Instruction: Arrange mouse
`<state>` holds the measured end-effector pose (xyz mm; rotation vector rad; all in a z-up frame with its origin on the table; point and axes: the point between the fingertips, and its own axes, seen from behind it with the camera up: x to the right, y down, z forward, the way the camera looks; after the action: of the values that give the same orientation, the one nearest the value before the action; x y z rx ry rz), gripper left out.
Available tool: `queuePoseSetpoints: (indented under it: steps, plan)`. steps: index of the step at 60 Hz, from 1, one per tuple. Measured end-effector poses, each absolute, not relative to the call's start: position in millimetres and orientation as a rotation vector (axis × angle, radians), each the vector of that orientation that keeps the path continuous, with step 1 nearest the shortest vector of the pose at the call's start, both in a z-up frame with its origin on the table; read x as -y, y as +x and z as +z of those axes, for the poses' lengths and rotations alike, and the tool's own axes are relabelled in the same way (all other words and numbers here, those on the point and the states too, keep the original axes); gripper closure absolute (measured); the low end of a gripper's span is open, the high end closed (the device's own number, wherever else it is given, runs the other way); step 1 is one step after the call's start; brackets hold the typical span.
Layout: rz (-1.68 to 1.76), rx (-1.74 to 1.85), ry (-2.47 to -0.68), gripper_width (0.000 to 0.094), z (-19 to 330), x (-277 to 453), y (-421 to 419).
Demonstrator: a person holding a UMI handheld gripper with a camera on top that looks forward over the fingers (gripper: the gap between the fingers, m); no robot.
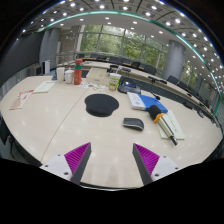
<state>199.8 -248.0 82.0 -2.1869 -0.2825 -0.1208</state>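
Note:
A dark grey mouse [133, 124] lies on the pale table [70, 125], ahead of my right finger and well beyond it. A round black mouse pad [101, 104] sits farther off, a little left of the mouse and apart from it. My gripper [112, 160] hangs above the table's near part, open wide, with only bare tabletop between its purple pads [76, 155].
To the right of the mouse lie a blue book [152, 101], white papers [137, 100] and a yellow-handled tool [163, 125]. Bottles and an orange container [77, 73] stand at the far left, with papers [44, 87] near them. Chairs and windows lie beyond.

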Motion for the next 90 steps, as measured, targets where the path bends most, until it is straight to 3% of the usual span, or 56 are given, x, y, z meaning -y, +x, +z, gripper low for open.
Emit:
queuePoseSetpoints:
  steps: [12, 25, 58, 61, 67, 71, 90]
  plan:
    - [-0.156, 0.227, -2.194, 0.0084, 40.4, 156.9, 276.5]
    - [-0.124, 0.206, -2.236, 0.0082, 2.3, 96.2, 305.9]
    - [-0.028, 0.219, -2.224, 0.0089, -7.4, -12.1, 311.1]
    - [-0.004, 0.208, -2.227, 0.0120, -9.6, -19.2, 310.8]
    - [0.060, 0.173, -2.233, 0.0284, -12.6, -29.0, 307.4]
    - [0.047, 0.185, -2.226, 0.0467, -12.5, -30.8, 307.3]
    - [0.005, 0.160, -2.268, 0.0615, -12.3, -30.2, 305.6]
